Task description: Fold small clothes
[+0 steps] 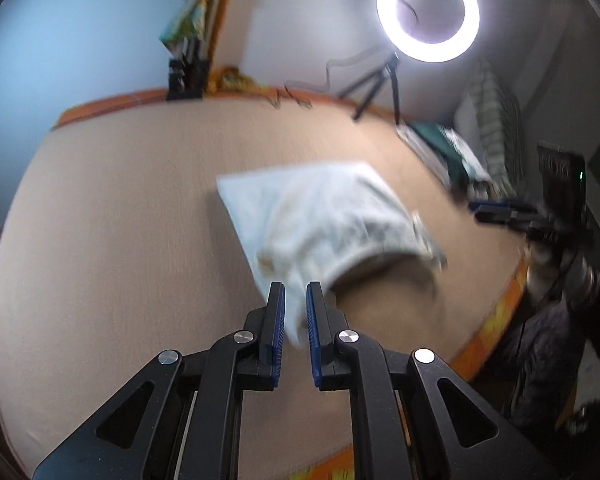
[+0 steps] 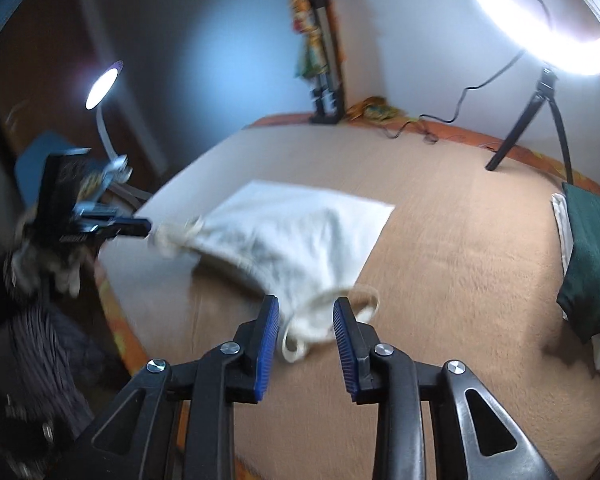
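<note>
A small white garment [image 1: 320, 208] lies partly lifted on the tan blanket [image 1: 120, 220]. My left gripper [image 1: 296, 286] is shut on one of its near corners, and the cloth fills the narrow gap between the blue pads. In the right wrist view the same garment [image 2: 292, 236] stretches from the left gripper [image 2: 146, 228] at the bed's edge to my right gripper [image 2: 306, 302]. The right jaws stand open, with the garment's looped strap end [image 2: 300, 336] lying loose between them and no pad pressing on it. In the left wrist view the right gripper [image 1: 480, 212] sits apart from the cloth's far corner.
A ring light on a tripod [image 2: 540, 20] stands at the back of the bed. A folded dark green pile [image 2: 592, 256] lies at the right. A desk lamp [image 2: 104, 84] glows beyond the left edge. The orange bed edge [image 1: 496, 320] runs beside a person's dark clothing [image 2: 40, 340].
</note>
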Action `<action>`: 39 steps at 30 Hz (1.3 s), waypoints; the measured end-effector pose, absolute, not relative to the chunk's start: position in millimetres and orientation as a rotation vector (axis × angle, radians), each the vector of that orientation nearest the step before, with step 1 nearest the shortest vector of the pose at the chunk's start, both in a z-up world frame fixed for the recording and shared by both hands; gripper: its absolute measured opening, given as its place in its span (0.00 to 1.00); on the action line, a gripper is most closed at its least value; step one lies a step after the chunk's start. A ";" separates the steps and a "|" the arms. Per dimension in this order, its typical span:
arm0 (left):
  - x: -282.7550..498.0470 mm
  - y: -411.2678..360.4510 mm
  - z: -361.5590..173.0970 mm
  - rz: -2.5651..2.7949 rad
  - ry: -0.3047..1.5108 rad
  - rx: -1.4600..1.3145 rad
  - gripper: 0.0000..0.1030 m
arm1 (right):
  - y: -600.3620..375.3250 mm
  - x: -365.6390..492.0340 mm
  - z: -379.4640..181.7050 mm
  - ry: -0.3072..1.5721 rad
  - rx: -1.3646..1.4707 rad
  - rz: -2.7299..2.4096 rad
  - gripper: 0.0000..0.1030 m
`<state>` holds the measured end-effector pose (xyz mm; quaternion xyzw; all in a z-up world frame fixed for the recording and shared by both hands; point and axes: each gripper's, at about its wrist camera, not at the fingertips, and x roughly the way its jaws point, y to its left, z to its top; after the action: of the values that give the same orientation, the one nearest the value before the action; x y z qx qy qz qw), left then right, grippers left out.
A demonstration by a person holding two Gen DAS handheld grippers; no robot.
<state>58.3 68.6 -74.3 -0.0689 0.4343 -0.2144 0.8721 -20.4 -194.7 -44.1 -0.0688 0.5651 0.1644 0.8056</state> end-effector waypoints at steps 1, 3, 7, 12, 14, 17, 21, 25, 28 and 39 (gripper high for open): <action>63.2 69.1 -72.2 -0.447 0.895 -0.175 0.09 | -192.5 -14.3 -48.6 1.210 -0.137 0.334 0.30; 72.9 71.4 -68.4 -0.444 0.866 -0.244 0.09 | -184.9 -3.1 -60.0 1.222 -0.152 0.309 0.30; 95.9 66.8 -76.1 -0.415 0.881 -0.274 0.09 | -170.5 4.4 -76.1 1.258 -0.176 0.326 0.30; 109.2 52.4 -112.6 -0.402 1.007 -0.261 0.09 | -166.9 12.0 -100.2 1.348 -0.165 0.318 0.30; 104.2 45.6 -123.6 -0.416 1.060 -0.234 0.09 | -171.7 11.1 -106.6 1.380 -0.148 0.311 0.31; 91.8 39.7 -131.5 -0.426 1.092 -0.180 0.09 | -179.1 5.1 -113.3 1.436 -0.148 0.316 0.31; 78.6 48.8 -128.4 -0.419 1.095 -0.212 0.09 | -189.6 -1.5 -110.3 1.474 -0.129 0.336 0.33; 75.3 67.0 -118.0 -0.400 1.042 -0.331 0.12 | -203.5 1.0 -83.5 1.385 -0.044 0.366 0.59; 80.7 79.4 -121.1 -0.385 1.038 -0.471 0.45 | -222.1 12.0 -73.8 1.319 0.077 0.338 0.72; 95.6 94.9 -153.5 -0.396 1.094 -0.764 0.54 | -255.4 57.2 -113.5 1.365 0.319 0.247 0.67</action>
<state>95.6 94.9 -153.5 -0.3520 0.5040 -0.1823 0.7673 57.2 -255.4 -113.5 0.1464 0.6263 0.1132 0.7573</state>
